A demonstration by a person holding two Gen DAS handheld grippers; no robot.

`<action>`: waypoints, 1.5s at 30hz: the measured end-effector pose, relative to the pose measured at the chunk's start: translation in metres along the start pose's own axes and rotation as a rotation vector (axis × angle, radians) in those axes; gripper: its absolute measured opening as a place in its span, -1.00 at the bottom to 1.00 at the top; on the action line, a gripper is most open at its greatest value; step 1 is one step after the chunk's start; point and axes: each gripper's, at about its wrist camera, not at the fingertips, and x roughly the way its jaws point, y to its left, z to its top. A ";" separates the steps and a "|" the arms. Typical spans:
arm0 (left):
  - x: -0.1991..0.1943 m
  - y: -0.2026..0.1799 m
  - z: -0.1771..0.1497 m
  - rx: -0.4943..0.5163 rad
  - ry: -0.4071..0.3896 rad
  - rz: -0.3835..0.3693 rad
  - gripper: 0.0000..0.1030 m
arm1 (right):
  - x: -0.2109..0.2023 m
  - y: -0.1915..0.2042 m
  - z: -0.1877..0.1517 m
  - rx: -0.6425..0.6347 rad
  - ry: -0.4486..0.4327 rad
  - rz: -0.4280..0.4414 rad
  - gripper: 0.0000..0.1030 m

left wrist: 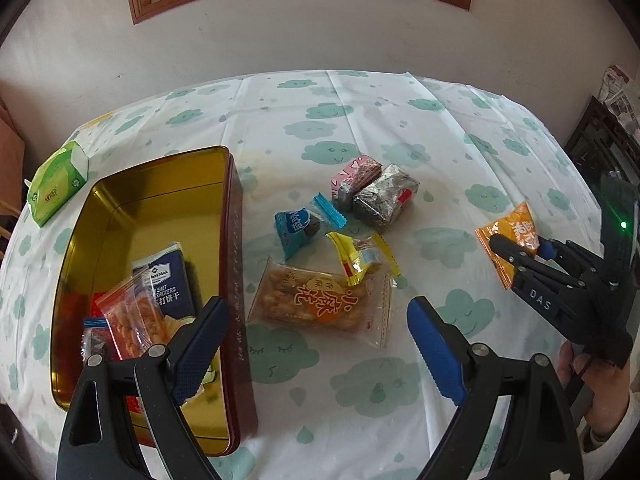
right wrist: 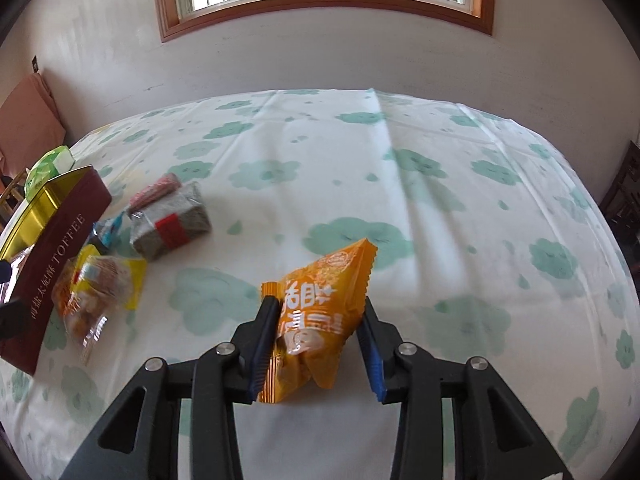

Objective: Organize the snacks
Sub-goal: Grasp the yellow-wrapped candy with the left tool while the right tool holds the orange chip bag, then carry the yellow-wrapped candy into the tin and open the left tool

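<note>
Our right tool (right wrist: 318, 344) has its fingers clamped on an orange snack packet (right wrist: 320, 320), pinching it from both sides, and the packet looks lifted off the cloud-print cloth on the bench (right wrist: 440, 200). From the left camera we can see that same tool (left wrist: 516, 250) off to the right side with the orange packet (left wrist: 508, 240) sticking out of its tips.

Our left tool (left wrist: 316, 344) is spread wide with nothing between the fingers; one blue pad (left wrist: 436, 352) sits over bare cloth, the other over the near corner of the gold-lined tin (left wrist: 160, 200).

Inside the tin we've got a dark blue salt cracker pack (left wrist: 170, 280), a clear-and-red packet (left wrist: 132, 320) leaning on it, and a small wrapped candy (left wrist: 94, 338) at the near end.

On the bench just right of the tin: a big clear pack of fried twists (left wrist: 320, 300), a yellow wrapper (left wrist: 360, 258) overlapping its top edge, a blue packet (left wrist: 296, 230), a pink pack (left wrist: 354, 174) touching a silver-grey block (left wrist: 386, 196). A green tissue pack (left wrist: 58, 182) lies beyond the tin's far left corner.
</note>
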 end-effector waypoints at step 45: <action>0.048 -0.016 0.041 -0.087 0.146 -0.179 -0.62 | -0.011 -0.028 -0.014 0.063 -0.006 0.020 -0.19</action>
